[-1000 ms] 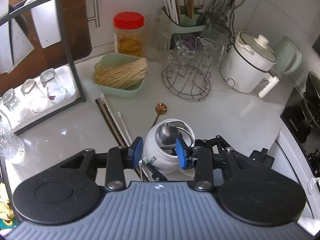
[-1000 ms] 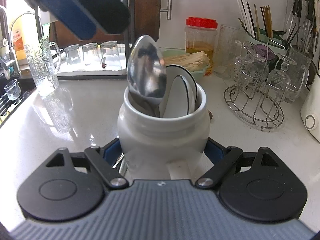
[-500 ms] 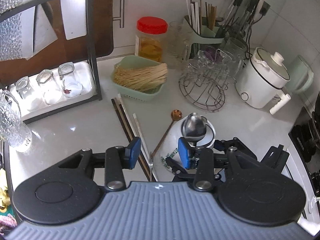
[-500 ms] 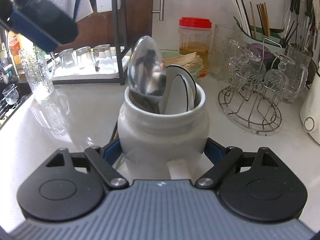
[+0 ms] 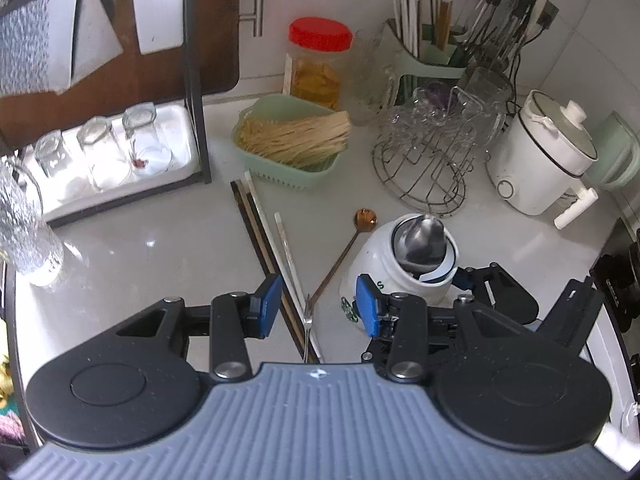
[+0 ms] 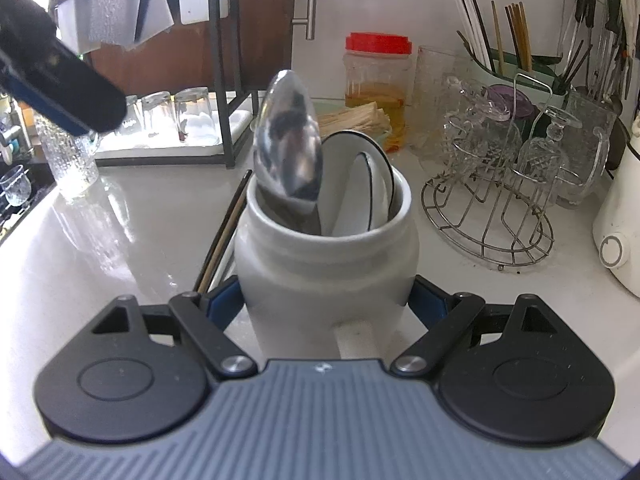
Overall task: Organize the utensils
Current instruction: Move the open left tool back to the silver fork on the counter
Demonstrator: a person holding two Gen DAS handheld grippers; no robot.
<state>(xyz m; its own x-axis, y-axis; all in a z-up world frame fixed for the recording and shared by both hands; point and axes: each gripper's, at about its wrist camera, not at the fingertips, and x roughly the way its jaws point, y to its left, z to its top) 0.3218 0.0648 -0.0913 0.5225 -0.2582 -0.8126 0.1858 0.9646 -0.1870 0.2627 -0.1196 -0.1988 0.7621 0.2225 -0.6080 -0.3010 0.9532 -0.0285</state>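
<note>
Left gripper (image 5: 318,308) above chopsticks (image 5: 260,236)

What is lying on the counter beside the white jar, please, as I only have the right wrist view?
Observer: A copper spoon lies flat on the counter just beside the white jar.
Operator: Thank you. Are the left tongs holding anything?
Observer: No, the left tongs are open and empty, poised over the chopsticks.
</note>
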